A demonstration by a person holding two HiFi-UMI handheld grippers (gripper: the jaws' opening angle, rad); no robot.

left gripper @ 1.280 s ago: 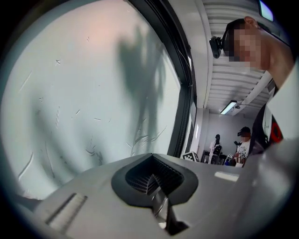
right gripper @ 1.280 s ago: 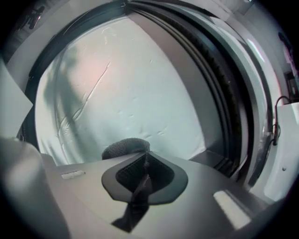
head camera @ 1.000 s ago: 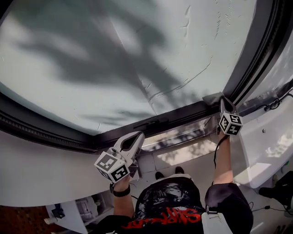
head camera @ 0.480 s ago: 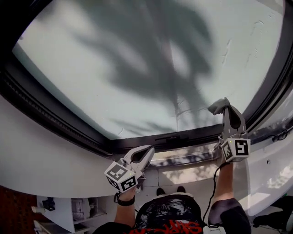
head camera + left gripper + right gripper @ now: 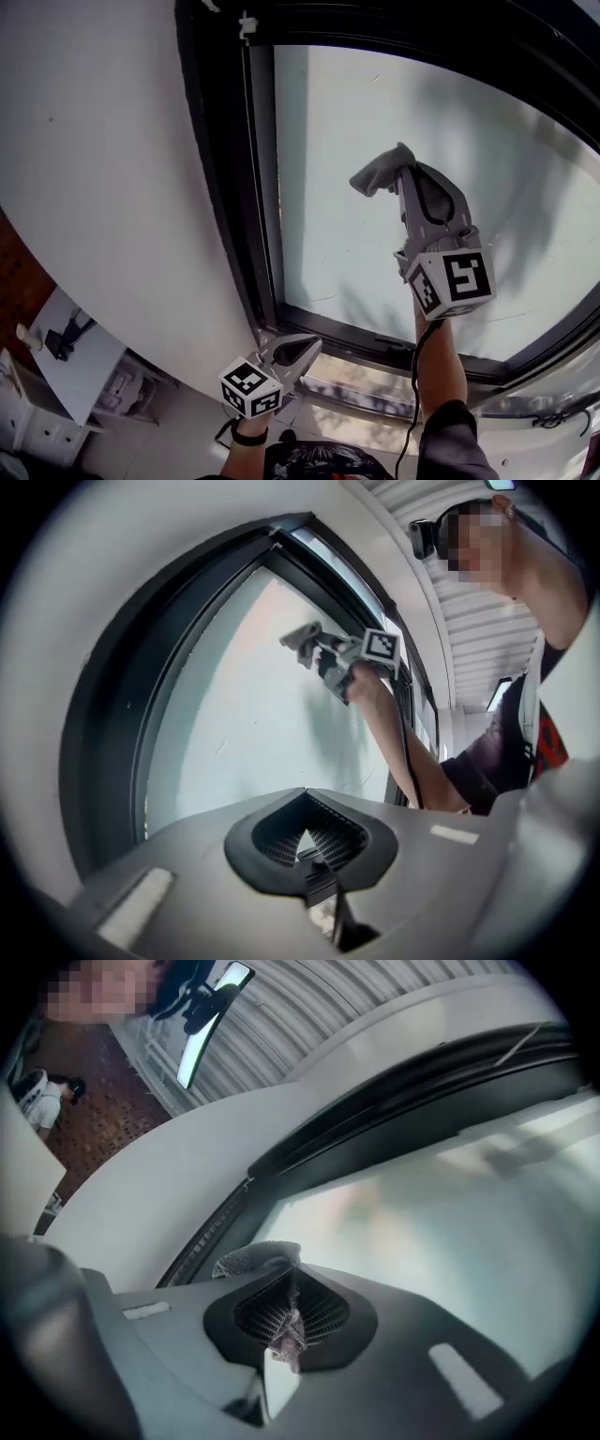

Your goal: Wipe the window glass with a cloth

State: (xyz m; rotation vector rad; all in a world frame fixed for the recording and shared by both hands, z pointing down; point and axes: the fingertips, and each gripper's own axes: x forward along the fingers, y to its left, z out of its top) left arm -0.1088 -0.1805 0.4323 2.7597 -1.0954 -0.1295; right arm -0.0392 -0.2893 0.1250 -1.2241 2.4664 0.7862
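my right gripper (image 5: 401, 173) is raised to the window glass (image 5: 328, 225), its jaws clamped on a grey cloth (image 5: 378, 174). the cloth bunches out past the jaw tips and appears to touch the pane in its upper left part, near the dark window frame (image 5: 220, 187). in the right gripper view, only a small pinch of the mesh-textured fabric sits between the closed jaws, and the rest folds over one tip. my left gripper (image 5: 302, 349) hangs low beside the frame's bottom left corner. its jaws are together with nothing between them, and it takes no part in the wipe. a white wall (image 5: 103, 169) lies left of the frame.

i judge the wiping to be under way, but i cannot tell how much of the pane is already clean. a few faint marks show lower on the glass.

to do this stroke well, i would press the soft bunch of cloth flat to the glass, not the hard jaw tips. i would grip firmly, since drag could pull so small a pinch loose. overlapping passes should run close along the frame edge and down into the corner.
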